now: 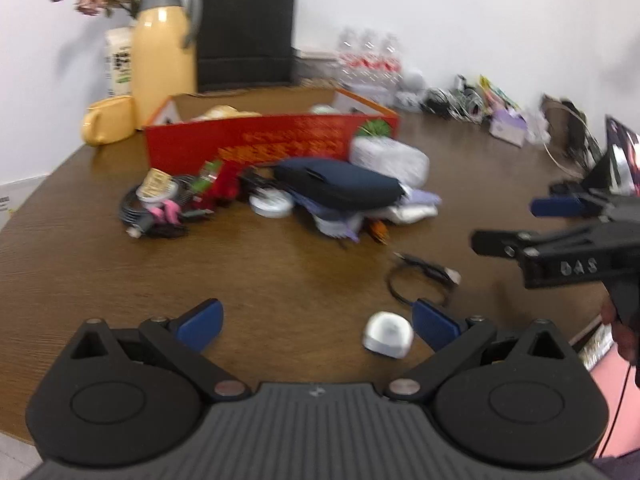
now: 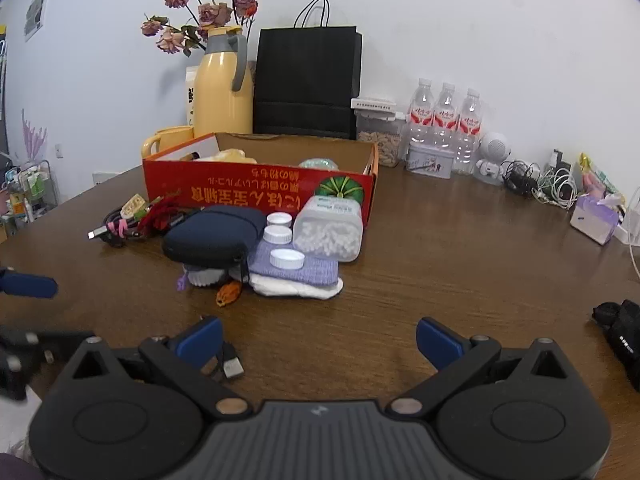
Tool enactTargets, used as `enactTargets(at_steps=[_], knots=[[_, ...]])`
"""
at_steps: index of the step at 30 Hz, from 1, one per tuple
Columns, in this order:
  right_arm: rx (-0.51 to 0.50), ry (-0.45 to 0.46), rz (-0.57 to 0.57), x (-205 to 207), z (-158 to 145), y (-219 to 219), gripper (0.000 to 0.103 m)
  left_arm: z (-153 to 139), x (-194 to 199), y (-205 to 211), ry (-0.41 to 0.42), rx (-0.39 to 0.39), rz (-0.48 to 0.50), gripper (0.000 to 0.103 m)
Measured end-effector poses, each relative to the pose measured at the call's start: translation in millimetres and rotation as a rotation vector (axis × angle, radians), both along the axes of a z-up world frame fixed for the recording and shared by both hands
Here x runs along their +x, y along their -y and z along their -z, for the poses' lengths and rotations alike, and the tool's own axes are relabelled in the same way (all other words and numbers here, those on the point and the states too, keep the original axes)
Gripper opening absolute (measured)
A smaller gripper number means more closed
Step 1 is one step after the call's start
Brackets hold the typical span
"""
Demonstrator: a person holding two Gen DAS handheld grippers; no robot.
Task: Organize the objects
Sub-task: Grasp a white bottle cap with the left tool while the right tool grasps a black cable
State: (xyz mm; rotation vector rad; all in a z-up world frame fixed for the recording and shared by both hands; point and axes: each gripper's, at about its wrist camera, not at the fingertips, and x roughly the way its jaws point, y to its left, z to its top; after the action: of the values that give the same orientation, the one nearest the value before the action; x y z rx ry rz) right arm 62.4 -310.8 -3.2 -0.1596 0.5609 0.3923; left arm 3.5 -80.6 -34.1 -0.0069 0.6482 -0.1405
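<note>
Fingers (image 1: pixel 200 324) of the left gripper (image 1: pixel 316 326) are spread wide with nothing between them, and the right gripper (image 2: pixel 318 340) stands just as wide and just as empty, both hovering low over the brown surface (image 2: pixel 440 264).

By my reading the tidying has barely begun. Ahead of both pairs of fingers sits the red box (image 2: pixel 260 188), open-topped, with only a pale lump and a greenish round thing showing inside. Most of the clutter lies loose in front of it — a navy pouch (image 2: pixel 214 236), white caps (image 2: pixel 287 259), a purple cloth (image 2: pixel 296 270), a clear jar of white pellets (image 2: pixel 328 230) and a tangle of cables (image 1: pixel 156 210) off to the left.

Closest in are stragglers: a small white case (image 1: pixel 387 334) just inside the left gripper's right finger, a black looped cable (image 1: pixel 422 276) a little beyond it, and a USB plug (image 2: pixel 228 362) right beside the right gripper's left finger. All of these, I judge, have yet to be boxed.
</note>
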Motion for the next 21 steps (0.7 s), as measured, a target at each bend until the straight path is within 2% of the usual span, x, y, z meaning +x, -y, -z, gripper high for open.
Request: enactTargets(at_steps=[2,4,6,7,8,11,16,17,19,21], knots=[[0.008,-0.006,-0.001,1,3,2,0.103,5,2,8,-0.009,0.012,0.025,0.1],[0.017,-0.009,-0.001,1,5,2,0.103,9,4,15,-0.019,0.026,0.046,0.092],[0.024,-0.012,-0.004,2,7,2,0.103,13,7,18,-0.03,0.028,0.073,0.067],[0.026,-0.014,-0.006,2,8,2,0.103,13,5,20,-0.011,0.039,0.084,0.058],[0.026,-0.015,-0.007,2,8,1,0.103,13,4,20,-0.003,0.032,0.108,0.025],[0.028,-0.019,-0.021,3,9,-3,0.103,12,1,16,0.003,-0.001,0.132,0.026],[0.009,-0.028,-0.056,2,14,-15,0.102,7,4,-1,0.027,-0.02,0.06,0.026],[0.006,-0.032,-0.062,2,16,-18,0.1,5,5,-4,0.034,-0.023,0.049,0.026],[0.01,-0.043,-0.08,2,18,-21,0.085,3,6,-11,0.045,-0.026,0.029,0.026],[0.009,-0.055,-0.098,3,20,-26,0.08,1,7,-16,0.051,-0.029,0.011,0.026]])
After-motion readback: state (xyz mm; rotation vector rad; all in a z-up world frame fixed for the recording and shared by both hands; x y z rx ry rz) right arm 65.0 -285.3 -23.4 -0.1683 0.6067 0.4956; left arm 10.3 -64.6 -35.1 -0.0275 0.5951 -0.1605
